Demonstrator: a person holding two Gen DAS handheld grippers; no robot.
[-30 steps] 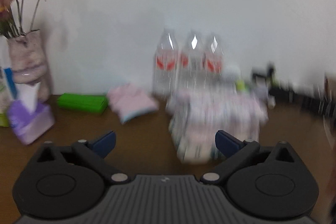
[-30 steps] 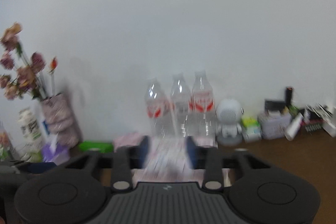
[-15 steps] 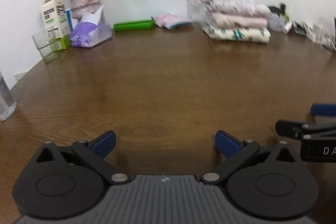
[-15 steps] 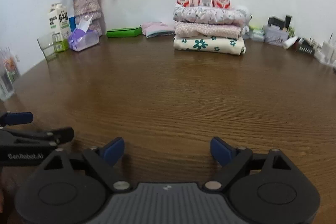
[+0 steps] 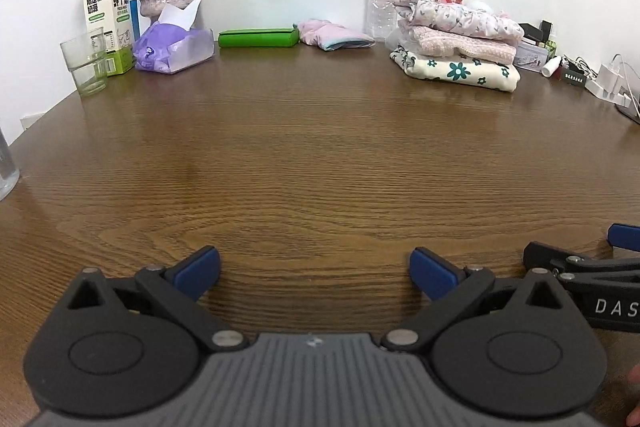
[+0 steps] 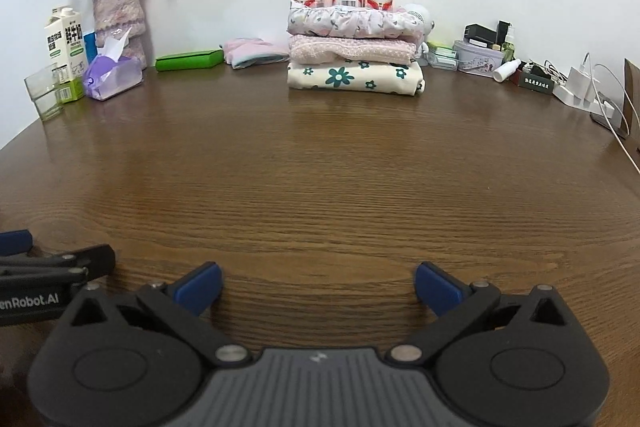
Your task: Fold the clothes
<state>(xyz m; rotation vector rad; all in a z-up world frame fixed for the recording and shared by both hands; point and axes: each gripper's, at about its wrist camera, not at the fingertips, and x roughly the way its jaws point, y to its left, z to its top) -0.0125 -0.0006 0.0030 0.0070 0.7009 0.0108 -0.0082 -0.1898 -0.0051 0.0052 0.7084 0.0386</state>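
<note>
Across the near edge of the wooden table (image 6: 320, 187) both grippers sit low over bare wood, well apart from everything else. At the far edge, against the wall, stands the stack of folded clothes (image 6: 354, 53): a flowered cream piece at the bottom, a pink one on it, a pale printed one on top. A smaller folded pink garment (image 6: 254, 51) lies just beside it to the left. Judging by this, the stacked pieces are done and no unfolded garment is within reach; the next move would call for bringing a fresh garment onto the open middle of the table.

The left gripper (image 5: 314, 267) has its blue pads spread wide with nothing between them, and the right gripper (image 6: 318, 285) is the same.

Near the far-left corner a vase (image 6: 118, 15) holds dried roses, a tissue pack (image 6: 112, 77) shows one sheet poking out, and a drinking glass (image 6: 44, 95) looks empty.
</note>
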